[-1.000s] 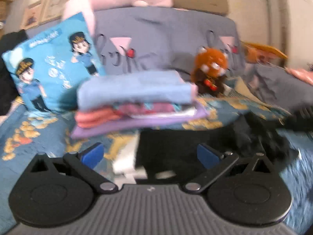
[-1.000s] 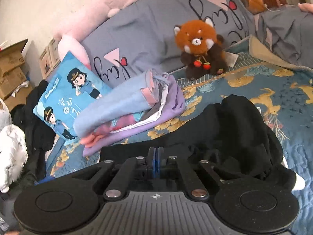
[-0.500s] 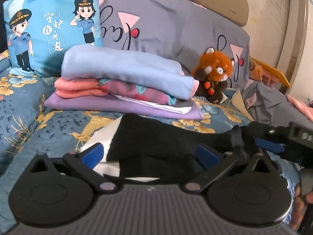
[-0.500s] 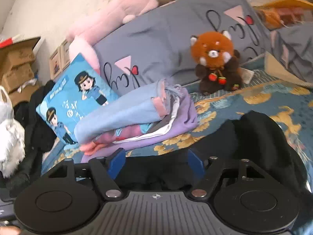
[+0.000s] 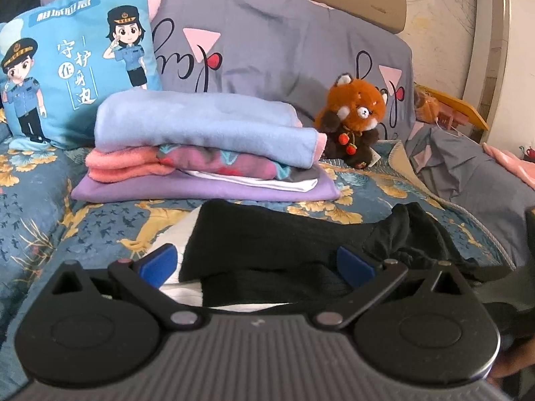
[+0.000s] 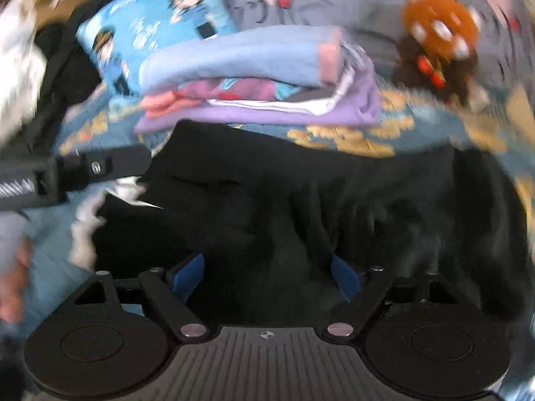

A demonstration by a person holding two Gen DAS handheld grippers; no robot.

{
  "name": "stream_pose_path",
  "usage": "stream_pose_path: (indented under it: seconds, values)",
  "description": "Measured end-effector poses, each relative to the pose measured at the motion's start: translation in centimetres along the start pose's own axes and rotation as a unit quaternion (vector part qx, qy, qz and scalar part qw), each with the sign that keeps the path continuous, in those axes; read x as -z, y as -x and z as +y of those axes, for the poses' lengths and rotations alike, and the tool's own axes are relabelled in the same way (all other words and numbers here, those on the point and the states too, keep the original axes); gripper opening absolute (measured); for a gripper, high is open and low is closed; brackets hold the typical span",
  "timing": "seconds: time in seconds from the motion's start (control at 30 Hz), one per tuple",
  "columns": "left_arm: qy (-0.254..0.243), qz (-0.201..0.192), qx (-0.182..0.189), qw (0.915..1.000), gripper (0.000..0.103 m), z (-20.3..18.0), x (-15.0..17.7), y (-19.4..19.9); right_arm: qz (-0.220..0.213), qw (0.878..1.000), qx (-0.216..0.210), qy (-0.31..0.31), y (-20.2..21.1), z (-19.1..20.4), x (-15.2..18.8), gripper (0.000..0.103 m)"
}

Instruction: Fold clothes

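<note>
While the black garment (image 5: pixel 267 247) lay crumpled on the patterned bedspread (image 5: pixel 40 214), near the camera and just in front of the stack of folded clothes (image 5: pixel 207 153), the left gripper (image 5: pixel 257 264) stood wide over it, pinching nothing. The right gripper (image 6: pixel 267 277) was opening, black cloth between its jaws, unpressed. A red panda plush (image 5: pixel 354 123) sat far right.
</note>
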State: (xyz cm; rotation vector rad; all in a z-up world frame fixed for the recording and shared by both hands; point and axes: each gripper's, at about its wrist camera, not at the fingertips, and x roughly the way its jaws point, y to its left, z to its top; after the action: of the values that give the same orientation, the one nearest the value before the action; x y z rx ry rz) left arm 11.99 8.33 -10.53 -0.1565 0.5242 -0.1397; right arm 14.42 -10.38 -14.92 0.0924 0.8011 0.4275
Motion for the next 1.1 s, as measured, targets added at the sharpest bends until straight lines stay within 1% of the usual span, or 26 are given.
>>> stream_pose_path:
  seconds: [0.1,0.13,0.2,0.23,0.27,0.33,0.37,0.4,0.43,0.47,0.53,0.6,0.63,0.7,0.73,0.77,0.87,0.93,0.97,1.07,1.1]
  values:
    - [-0.002,-0.010,-0.013,0.9999,0.103,0.7,-0.3,1.1,-0.014,0.995,-0.007,-0.102,2.7,-2.1,0.5,0.081]
    - [0.000,-0.015,-0.021,0.9997,0.103,1.0,-0.4,1.6,-0.026,0.990,-0.009,-0.137,3.8,-2.9,0.9,0.081]
    - [0.025,-0.019,-0.032,0.9990,0.103,2.3,-0.5,2.3,-0.069,0.975,-0.016,-0.209,5.9,-5.0,1.9,0.081]
    - [0.040,-0.020,-0.038,0.9983,0.103,2.9,-0.5,2.6,-0.091,0.963,-0.022,-0.251,6.8,-6.2,2.5,0.081]
    - [0.056,-0.021,-0.043,0.9973,0.103,3.6,-0.5,2.9,-0.113,0.948,-0.029,-0.296,7.6,-7.5,3.2,0.082]
    - [0.099,-0.018,-0.046,0.9938,0.103,5.0,-0.3,3.2,-0.151,0.910,-0.045,-0.384,9.0,-10.1,4.7,0.082]
    - [0.116,-0.016,-0.046,0.9921,0.103,5.6,-0.1,3.2,-0.166,0.887,-0.054,-0.427,9.5,-11.3,5.5,0.082]
    - [0.123,-0.015,-0.046,0.9912,0.103,5.9,-0.1,3.2,-0.175,0.869,-0.057,-0.459,9.9,-12.4,6.0,0.082]
    - [0.126,-0.015,-0.048,0.9908,0.103,6.1,-0.1,3.2,-0.179,0.859,-0.050,-0.478,10.3,-13.2,6.3,0.082]
    - [0.124,-0.015,-0.051,0.9908,0.103,6.1,-0.1,3.1,-0.184,0.856,-0.033,-0.481,10.9,-13.7,6.4,0.082]
    - [0.110,-0.013,-0.058,0.9921,0.103,5.9,-0.2,3.0,-0.192,0.858,0.005,-0.476,12.0,-14.4,6.4,0.082]
    - [0.094,-0.008,-0.067,0.9933,0.103,5.5,-0.2,2.9,-0.182,0.861,0.033,-0.474,12.6,-14.8,6.6,0.083]
    - [0.084,-0.006,-0.074,0.9937,0.103,5.3,-0.2,3.0,-0.176,0.860,0.038,-0.477,12.6,-15.0,6.7,0.083]
    - [0.066,-0.004,-0.099,0.9929,0.103,4.9,-0.1,3.0,-0.166,0.859,0.020,-0.485,12.2,-14.9,6.8,0.083]
    - [0.057,-0.004,-0.119,0.9913,0.103,4.8,-0.1,3.1,-0.161,0.861,0.011,-0.482,11.8,-14.7,6.7,0.083]
    - [0.054,-0.004,-0.136,0.9892,0.103,4.9,-0.1,3.3,-0.156,0.866,0.003,-0.475,11.5,-14.4,6.5,0.083]
    - [0.062,-0.006,-0.170,0.9836,0.103,5.7,-0.1,3.9,-0.145,0.883,0.018,-0.446,10.9,-13.4,5.8,0.083]
    - [0.075,0.000,-0.185,0.9800,0.103,6.5,0.0,4.2,-0.143,0.887,0.018,-0.438,10.7,-13.0,5.5,0.083]
    - [0.078,0.006,-0.192,0.9783,0.103,6.9,0.1,4.2,-0.144,0.887,0.013,-0.438,10.6,-12.9,5.4,0.083]
    - [0.069,0.032,-0.190,0.9788,0.103,7.9,0.3,4.2,-0.150,0.885,-0.001,-0.441,10.2,-12.6,5.1,0.083]
    - [0.065,0.040,-0.185,0.9798,0.103,8.1,0.5,4.2,-0.150,0.885,-0.003,-0.440,10.0,-12.5,5.0,0.083]
